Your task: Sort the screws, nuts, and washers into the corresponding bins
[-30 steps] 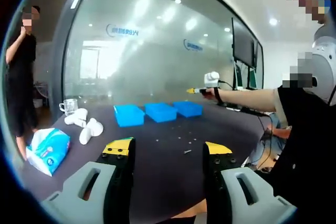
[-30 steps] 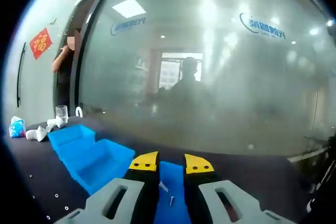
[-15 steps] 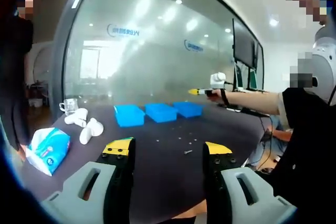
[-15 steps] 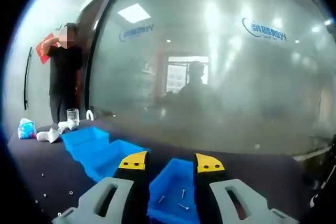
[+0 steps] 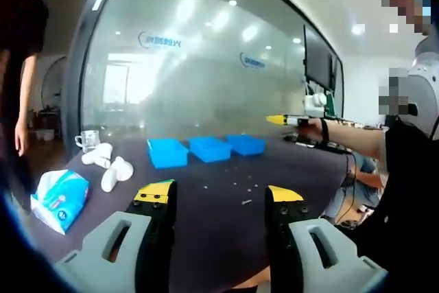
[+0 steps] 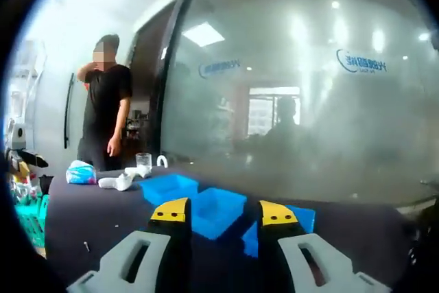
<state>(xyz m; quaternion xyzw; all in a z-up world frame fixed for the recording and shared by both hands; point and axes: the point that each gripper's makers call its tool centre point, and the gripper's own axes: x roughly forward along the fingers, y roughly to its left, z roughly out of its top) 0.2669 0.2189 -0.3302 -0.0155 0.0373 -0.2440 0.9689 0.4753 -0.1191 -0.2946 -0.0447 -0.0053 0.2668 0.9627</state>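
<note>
- Left hand-held gripper (image 5: pixel 218 197): jaws wide apart, empty, above the dark table (image 5: pixel 206 224).
- Right hand-held gripper (image 6: pixel 224 212): jaws apart, empty.
- Three blue bins (image 5: pixel 206 147) at 12 o'clock; loose screws (image 5: pixel 245 200) between.

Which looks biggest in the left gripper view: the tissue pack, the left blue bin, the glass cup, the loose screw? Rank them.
1. tissue pack, though it lies nearest the camera, which inflates it
2. left blue bin, farther back, so it may really be the larger
3. glass cup
4. loose screw
</note>
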